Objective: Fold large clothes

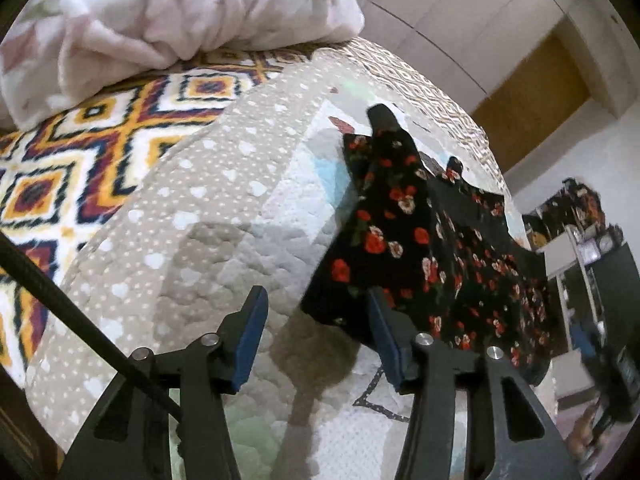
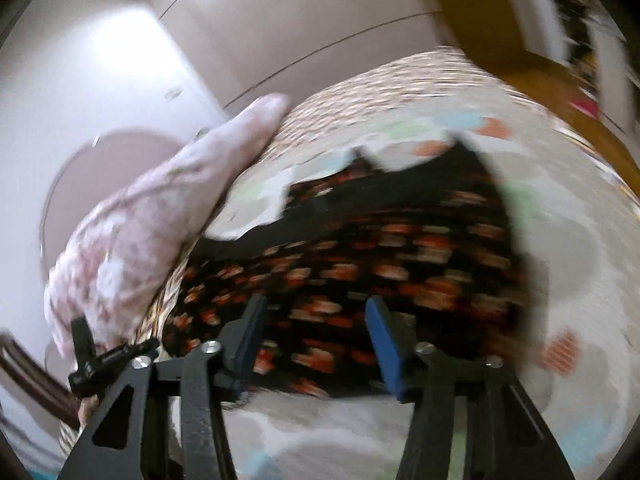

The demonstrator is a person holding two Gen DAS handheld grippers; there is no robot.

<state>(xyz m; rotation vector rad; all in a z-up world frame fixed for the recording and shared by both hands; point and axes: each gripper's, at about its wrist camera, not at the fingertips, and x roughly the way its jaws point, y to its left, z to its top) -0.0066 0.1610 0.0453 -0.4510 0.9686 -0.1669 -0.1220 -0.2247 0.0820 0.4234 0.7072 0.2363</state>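
A black dress with red and cream flowers (image 1: pixel 420 240) lies spread on the quilted bedcover (image 1: pixel 200 240), to the right in the left wrist view. My left gripper (image 1: pixel 318 296) hovers over its near corner with the jaws apart; no cloth is pinched, and the right finger (image 1: pixel 384 320) overlaps the dress edge. In the blurred right wrist view the same dress (image 2: pixel 380 248) fills the middle. My right gripper (image 2: pixel 316 300) stands open above its near hem, and the pads are not pressing on the cloth.
A bunched pink-and-white blanket (image 1: pixel 180 12) sits at the head of the bed on a bright diamond-patterned throw (image 1: pixel 80 140); this pink blanket (image 2: pixel 160 220) shows left of the dress too. Glossy wardrobe doors (image 1: pixel 460 20) stand behind. Cluttered shelves (image 1: pixel 580 248) lie past the bed's right edge.
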